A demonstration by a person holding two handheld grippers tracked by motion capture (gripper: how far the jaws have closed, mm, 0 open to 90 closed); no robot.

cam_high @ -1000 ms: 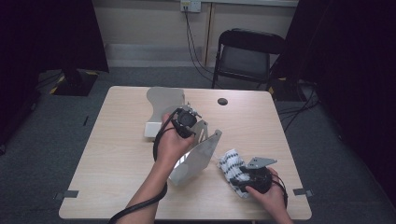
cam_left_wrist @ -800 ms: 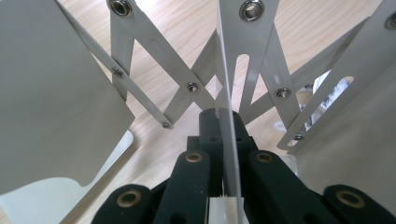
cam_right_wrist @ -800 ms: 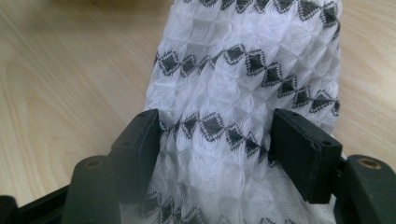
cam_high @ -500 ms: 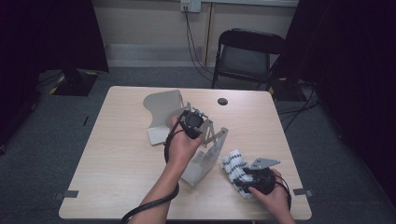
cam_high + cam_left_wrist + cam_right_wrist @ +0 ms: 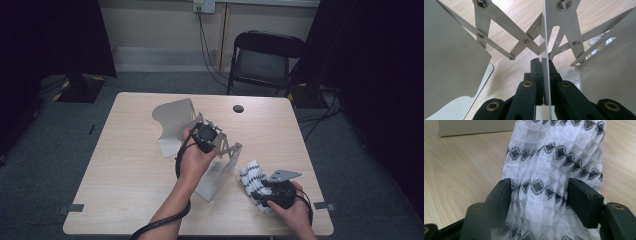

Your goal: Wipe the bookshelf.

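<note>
High view: the left gripper (image 5: 212,137) holds the metal folding rack (image 5: 220,165) above the middle of the wooden table (image 5: 125,170). The rack's scissor linkage runs diagonally, from the curved end plate (image 5: 172,120) at far left down to the flat end plate (image 5: 216,179) nearer the person. The right gripper (image 5: 267,187) rests at the near right corner on the folded cloth (image 5: 251,176), whose long axis points away from the person, angled slightly left.

Left gripper view: the jaws are fully closed, clamping a thin upright metal sheet (image 5: 546,45) of the rack edge-on; the crossed bars (image 5: 524,40) fan out to both sides.

Right gripper view: the jaws stand partly open, both pads pressing the cloth's (image 5: 554,165) sides. The cloth, white with black diamonds, extends straight ahead along the jaws.
</note>
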